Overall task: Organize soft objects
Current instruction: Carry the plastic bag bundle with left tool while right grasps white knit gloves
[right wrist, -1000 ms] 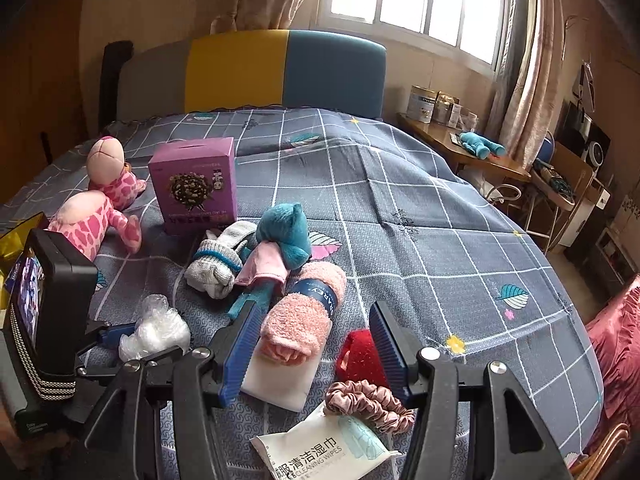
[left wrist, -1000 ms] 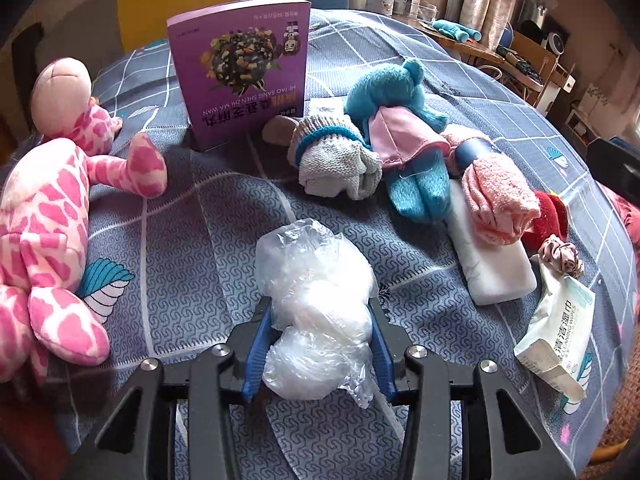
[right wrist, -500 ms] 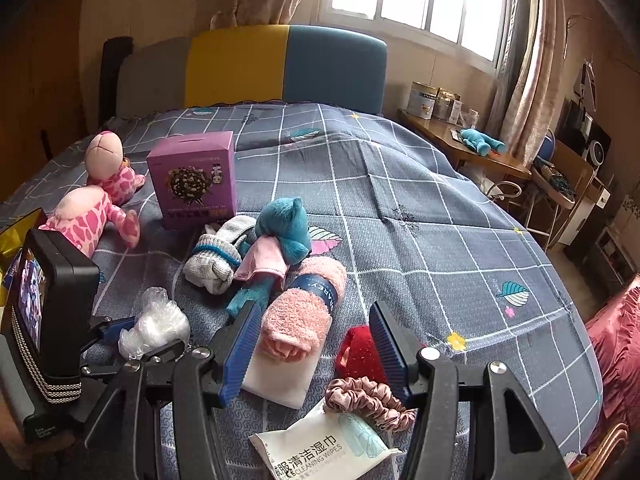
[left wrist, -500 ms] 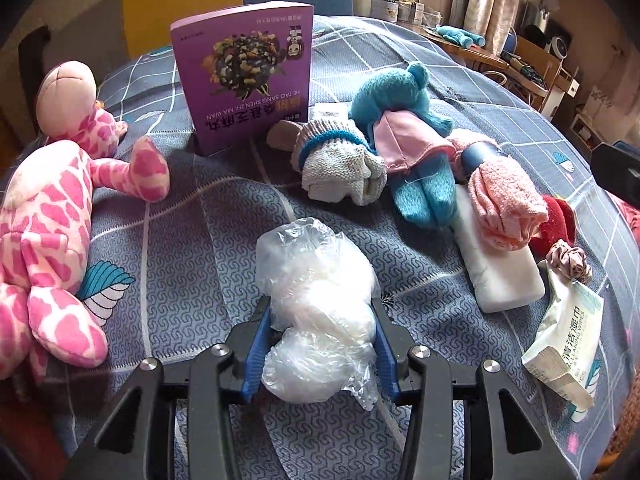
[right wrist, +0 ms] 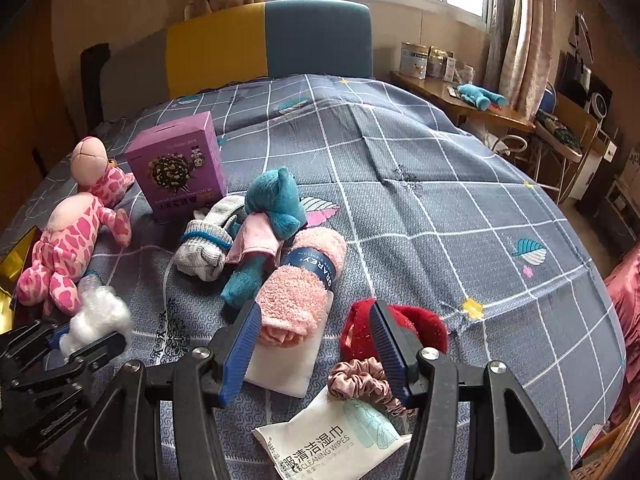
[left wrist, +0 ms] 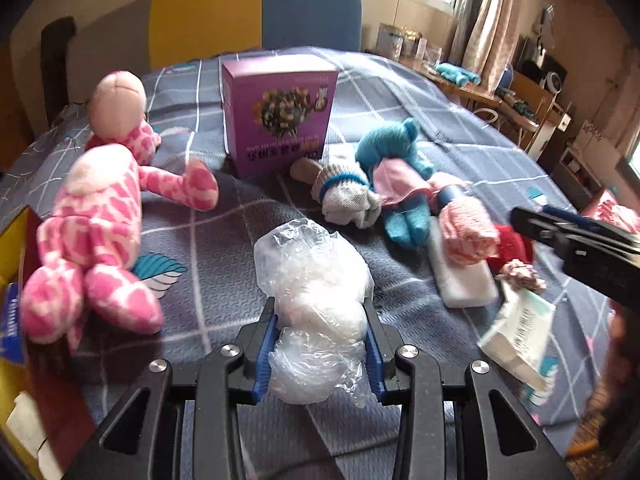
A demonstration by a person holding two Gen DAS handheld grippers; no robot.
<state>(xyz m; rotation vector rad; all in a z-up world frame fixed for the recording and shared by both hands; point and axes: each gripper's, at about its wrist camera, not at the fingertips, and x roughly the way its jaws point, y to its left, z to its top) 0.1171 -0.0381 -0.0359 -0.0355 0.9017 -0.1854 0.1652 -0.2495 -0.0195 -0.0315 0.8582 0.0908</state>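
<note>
Here the left gripper (left wrist: pixel 319 354) is closing on the plastic bag (left wrist: pixel 316 304); right gripper (right wrist: pixel 314 350) gapes above "CLEANING WIPES" pack (right wrist: pixel 332 442).

Wipes pack (right wrist: pixel 336 442): "CLEANING WIPES". Towel band (right wrist: pixel 316 266): "GRAREY".

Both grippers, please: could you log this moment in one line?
left gripper: closing on plastic bag | right gripper: open, empty

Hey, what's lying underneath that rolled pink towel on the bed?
The rolled pink towel rests on a white rectangular pad, which looks like a sponge. Only its near end and one edge show; the rest is covered, so anything else beneath stays hidden.
</note>
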